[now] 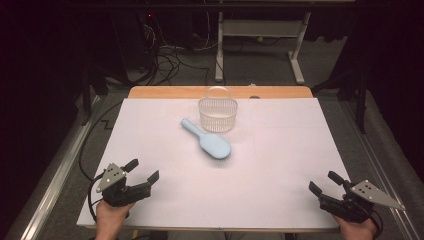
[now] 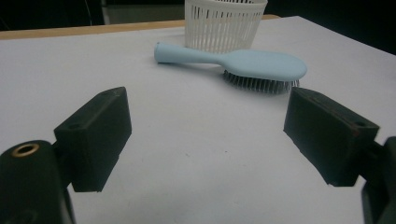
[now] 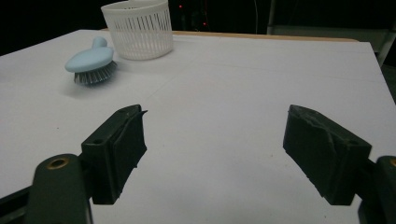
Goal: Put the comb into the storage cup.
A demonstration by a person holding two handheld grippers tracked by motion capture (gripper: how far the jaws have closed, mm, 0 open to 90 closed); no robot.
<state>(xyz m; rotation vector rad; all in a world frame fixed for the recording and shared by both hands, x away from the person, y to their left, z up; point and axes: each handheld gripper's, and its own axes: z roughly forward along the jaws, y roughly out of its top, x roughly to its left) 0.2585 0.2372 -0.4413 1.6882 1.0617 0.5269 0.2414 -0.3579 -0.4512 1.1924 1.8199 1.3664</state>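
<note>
Light-blue hairbrush (image 1: pixel 210 141) sits just above the centre of the high view, bristles down on the white table cover (image 1: pixel 280 165), handle angled toward the upper left, rounded head toward the lower right. Right behind it, a touch higher in frame, stands the white slatted basket (image 1: pixel 217 116), upright, handle arched over the top, very close to the brush's handle; touching or not, hard to call. In the left gripper view the hairbrush (image 2: pixel 243 61) lies across the top centre, basket (image 2: pixel 224 23) behind it. Out to the corners now: left gripper (image 1: pixel 142 175) at lower left, jaws spread wide, nothing between them, well apart from the brush. Right gripper (image 1: pixel 322 184) at lower right, jaws equally wide and empty, pads over bare cover
</note>
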